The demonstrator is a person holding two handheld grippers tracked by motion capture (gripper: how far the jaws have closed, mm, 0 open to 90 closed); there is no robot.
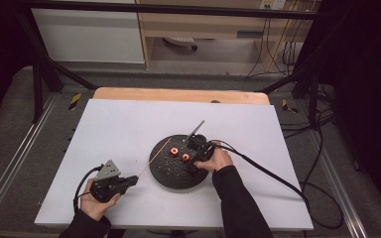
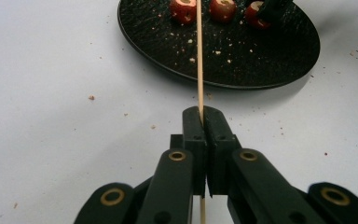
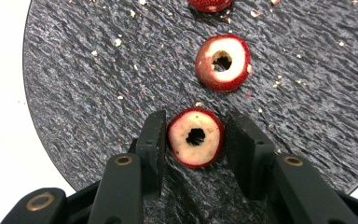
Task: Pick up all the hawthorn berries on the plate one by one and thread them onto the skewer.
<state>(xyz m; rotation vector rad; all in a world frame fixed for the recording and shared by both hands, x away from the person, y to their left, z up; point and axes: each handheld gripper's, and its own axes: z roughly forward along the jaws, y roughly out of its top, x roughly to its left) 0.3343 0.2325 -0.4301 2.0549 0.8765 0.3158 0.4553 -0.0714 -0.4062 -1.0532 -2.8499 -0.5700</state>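
A black round plate (image 1: 174,174) sits mid-table with cored red fruit pieces (image 1: 174,151) on it. My right gripper (image 3: 195,136) is down on the plate, its pads against both sides of one cored piece (image 3: 195,154). A second piece (image 3: 223,61) lies just beyond it, and a third (image 3: 209,3) is at the top edge. My left gripper (image 2: 204,114) rests at the table's front left, shut on a thin wooden skewer (image 2: 199,56). The skewer points over the plate rim (image 2: 242,79) toward the fruit pieces (image 2: 182,10).
A thin metal rod (image 1: 194,130) lies at the plate's far edge, pointing away. Crumbs are scattered on the plate and the white tabletop (image 1: 129,124). A cable (image 1: 268,173) trails right from my right gripper (image 1: 198,157). Wide bare table lies to the left and far side.
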